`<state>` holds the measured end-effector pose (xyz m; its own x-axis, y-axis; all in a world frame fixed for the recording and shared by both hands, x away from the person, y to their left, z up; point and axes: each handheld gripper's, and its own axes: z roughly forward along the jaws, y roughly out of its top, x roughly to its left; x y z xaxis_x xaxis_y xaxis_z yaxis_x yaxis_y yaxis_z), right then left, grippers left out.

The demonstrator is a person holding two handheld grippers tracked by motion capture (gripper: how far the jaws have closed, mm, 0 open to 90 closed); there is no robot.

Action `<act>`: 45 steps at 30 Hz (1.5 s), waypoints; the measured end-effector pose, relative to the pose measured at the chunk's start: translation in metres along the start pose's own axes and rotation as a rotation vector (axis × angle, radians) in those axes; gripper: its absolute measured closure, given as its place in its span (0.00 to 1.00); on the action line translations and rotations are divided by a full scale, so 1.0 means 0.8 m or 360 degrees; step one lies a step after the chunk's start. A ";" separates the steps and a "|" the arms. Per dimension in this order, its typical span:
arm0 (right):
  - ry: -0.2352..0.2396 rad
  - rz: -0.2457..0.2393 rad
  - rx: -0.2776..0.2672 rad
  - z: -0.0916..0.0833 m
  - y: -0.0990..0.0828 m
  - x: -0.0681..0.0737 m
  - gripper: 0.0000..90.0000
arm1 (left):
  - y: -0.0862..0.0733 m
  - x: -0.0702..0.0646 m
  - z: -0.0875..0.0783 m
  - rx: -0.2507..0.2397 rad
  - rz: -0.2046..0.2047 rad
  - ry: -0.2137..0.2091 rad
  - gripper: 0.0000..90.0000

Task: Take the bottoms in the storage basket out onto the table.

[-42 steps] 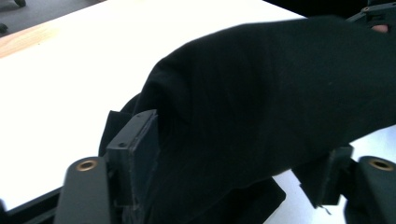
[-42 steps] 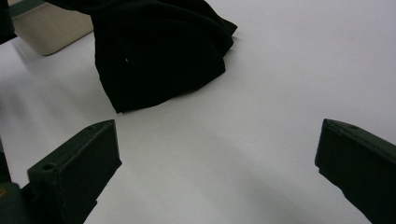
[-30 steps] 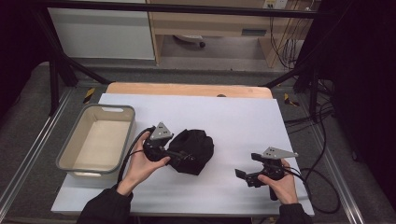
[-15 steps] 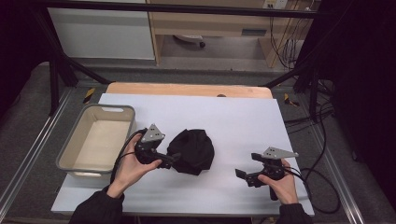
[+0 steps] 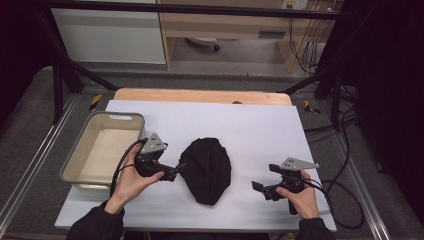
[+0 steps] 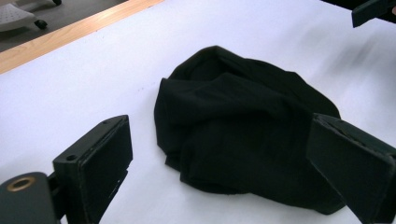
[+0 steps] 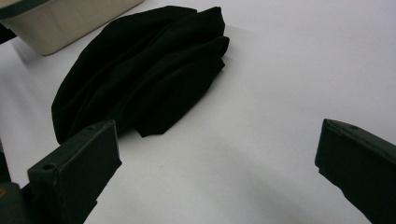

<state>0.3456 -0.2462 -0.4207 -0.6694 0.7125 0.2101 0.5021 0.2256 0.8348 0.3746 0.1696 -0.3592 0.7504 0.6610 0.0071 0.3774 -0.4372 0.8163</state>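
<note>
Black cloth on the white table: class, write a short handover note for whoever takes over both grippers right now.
Left gripper: open, fingers apart, at the left edge of the black cloth, nothing held.
Right gripper: open, resting on the white table to the right of the cloth, clear of it.
Cloth: a crumpled heap at mid-table, beside the beige tub, which looks empty.
Done: nothing in the tub.
Left: probably grasp the cloth; whether it is to be folded or put in the tub cannot be told from here.
</note>
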 end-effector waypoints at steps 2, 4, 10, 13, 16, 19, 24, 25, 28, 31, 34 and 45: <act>0.0000 0.0000 0.0001 0.000 0.000 0.000 0.01 | -0.003 0.002 -0.002 -0.0001 -0.0004 0.0003 0.07; -0.0001 -0.0003 0.0000 0.000 0.000 0.000 0.01 | -0.006 0.004 -0.005 0.0001 -0.0008 0.0006 0.07; 0.0000 -0.0002 0.0000 0.000 0.000 0.000 0.01 | -0.014 0.011 -0.014 0.0011 -0.0017 0.0029 0.07; -0.0001 0.0000 0.0002 0.001 0.000 0.000 0.01 | -0.018 0.015 -0.019 0.0012 -0.0030 0.0036 0.07; 0.0000 0.0001 0.0003 0.001 0.000 0.000 0.01 | -0.022 0.018 -0.023 0.0016 -0.0037 0.0048 0.07; -0.0001 0.0001 0.0000 0.000 0.000 0.000 0.01 | -0.027 0.022 -0.027 0.0019 -0.0044 0.0062 0.07; -0.0001 0.0001 0.0000 0.000 0.000 0.000 0.01 | -0.033 0.028 -0.034 0.0017 -0.0056 0.0091 0.07; -0.0001 0.0002 0.0000 0.000 0.000 0.000 0.01 | -0.035 0.029 -0.035 0.0014 -0.0058 0.0095 0.07; -0.0001 -0.0001 -0.0001 0.000 0.000 0.000 0.01 | -0.039 0.032 -0.039 0.0015 -0.0065 0.0106 0.06; 0.0000 -0.0001 -0.0002 0.000 0.000 0.000 0.01 | -0.044 0.036 -0.044 0.0014 -0.0071 0.0126 0.06; -0.0002 0.0000 0.0002 0.000 0.000 0.000 0.01 | -0.048 0.040 -0.048 0.0014 -0.0081 0.0140 0.06; -0.0003 -0.0001 0.0001 0.000 0.000 0.000 0.01 | -0.069 0.056 -0.063 0.0010 -0.0140 0.0203 0.06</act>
<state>0.3455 -0.2464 -0.4206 -0.6687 0.7137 0.2087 0.5021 0.2264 0.8347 0.3604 0.2537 -0.3748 0.6394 0.7688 0.0096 0.4420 -0.3778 0.8136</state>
